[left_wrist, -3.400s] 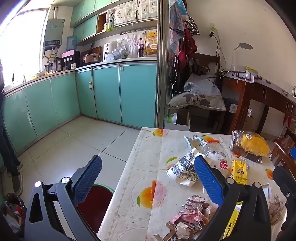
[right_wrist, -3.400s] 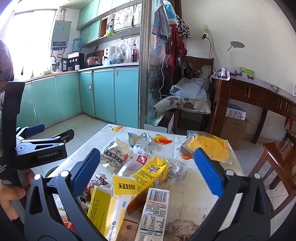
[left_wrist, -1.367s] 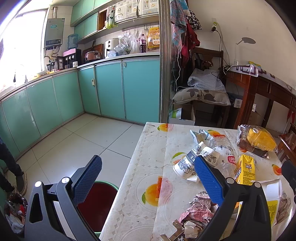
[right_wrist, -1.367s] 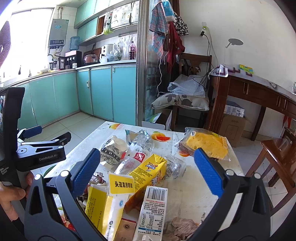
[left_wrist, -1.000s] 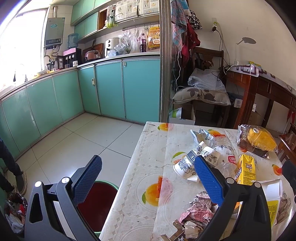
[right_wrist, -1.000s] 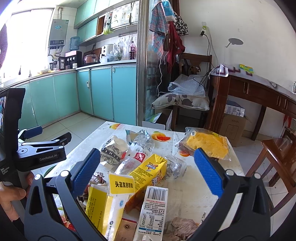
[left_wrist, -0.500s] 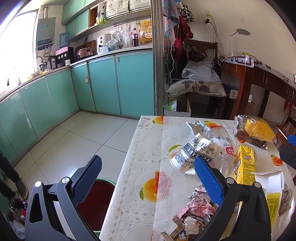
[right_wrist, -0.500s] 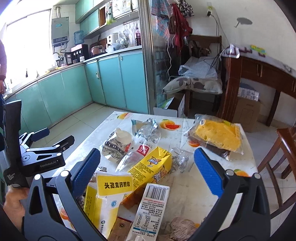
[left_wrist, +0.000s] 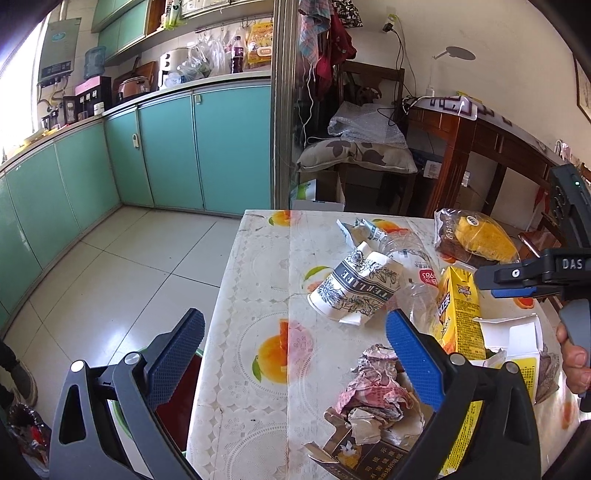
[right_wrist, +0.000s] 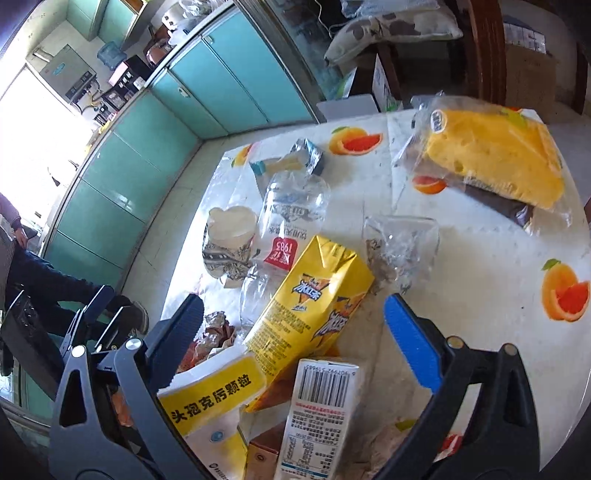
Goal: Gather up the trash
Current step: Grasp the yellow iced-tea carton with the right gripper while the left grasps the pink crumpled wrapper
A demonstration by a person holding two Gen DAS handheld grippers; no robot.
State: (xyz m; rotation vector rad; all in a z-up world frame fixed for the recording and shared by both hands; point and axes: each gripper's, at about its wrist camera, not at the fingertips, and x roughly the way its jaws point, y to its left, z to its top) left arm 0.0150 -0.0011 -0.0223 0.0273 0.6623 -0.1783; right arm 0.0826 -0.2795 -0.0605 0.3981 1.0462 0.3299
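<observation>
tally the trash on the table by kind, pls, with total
Cartons and boxes: 4, namely yellow drink carton, yellow-label medicine box, barcode box, dark box
Paper cups: 1
Plastic bottles: 1
Wrappers and bags: 3, namely bread bag, clear wrapper, foil packet
Crumpled paper: 1
Total: 10

A home kitchen that opens onto a living area: teal cupboards (left_wrist: 207, 147) run under a worktop with a rice cooker (left_wrist: 133, 85), a water heater (left_wrist: 59, 46) hangs on the wall, the floor (left_wrist: 122, 266) is tiled, and clothes (left_wrist: 325, 33) hang above a cushioned chair (left_wrist: 356, 155).
</observation>
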